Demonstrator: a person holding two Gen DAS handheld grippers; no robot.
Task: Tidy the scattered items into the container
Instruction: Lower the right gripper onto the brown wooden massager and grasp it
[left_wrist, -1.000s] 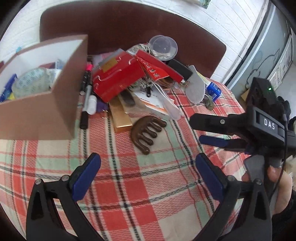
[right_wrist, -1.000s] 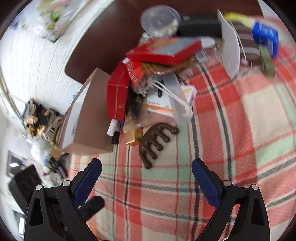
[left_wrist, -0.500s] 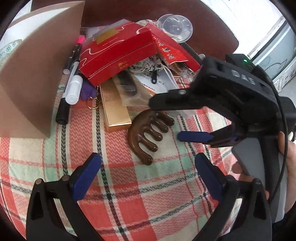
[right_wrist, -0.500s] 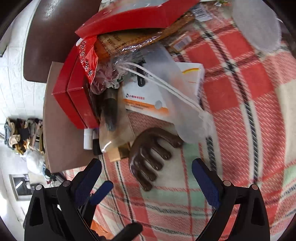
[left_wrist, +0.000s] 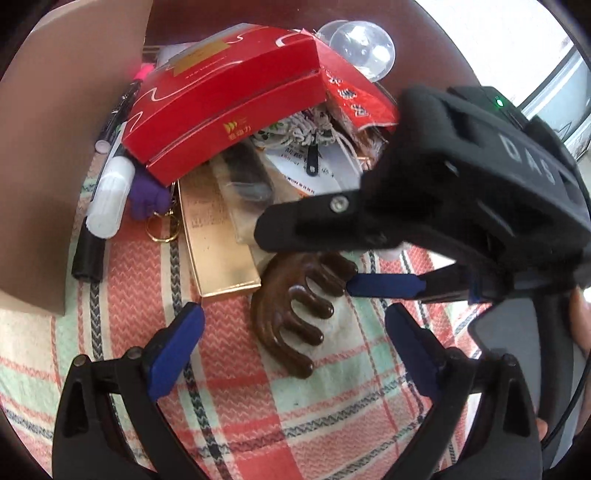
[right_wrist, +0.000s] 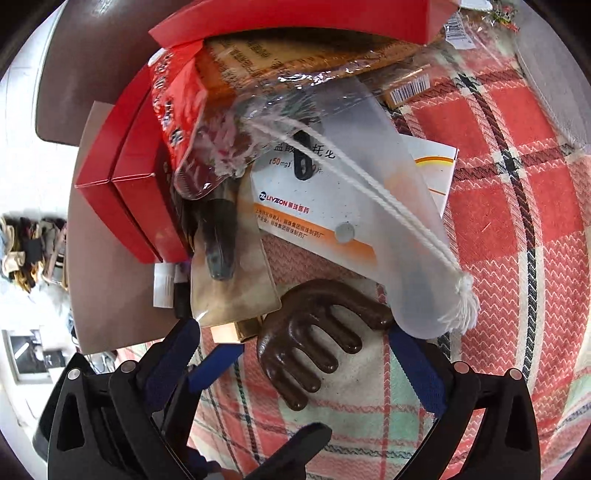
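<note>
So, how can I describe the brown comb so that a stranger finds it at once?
Start at the red box topping the pile on the plaid cloth. Just below it lies a gold box; the comb lies right of that box's near end. It alone is glossy dark brown with thick rounded teeth.

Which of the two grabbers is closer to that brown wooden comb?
Right. The right gripper straddles the brown comb, its jaws opening with the comb between them, untouched. The left gripper hovers open just short of the comb.

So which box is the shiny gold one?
The long gold box, lying flat on the checked cloth beside the brown wooden comb. The red box rests higher on the pile, and the brown cardboard box stands upright.
</note>
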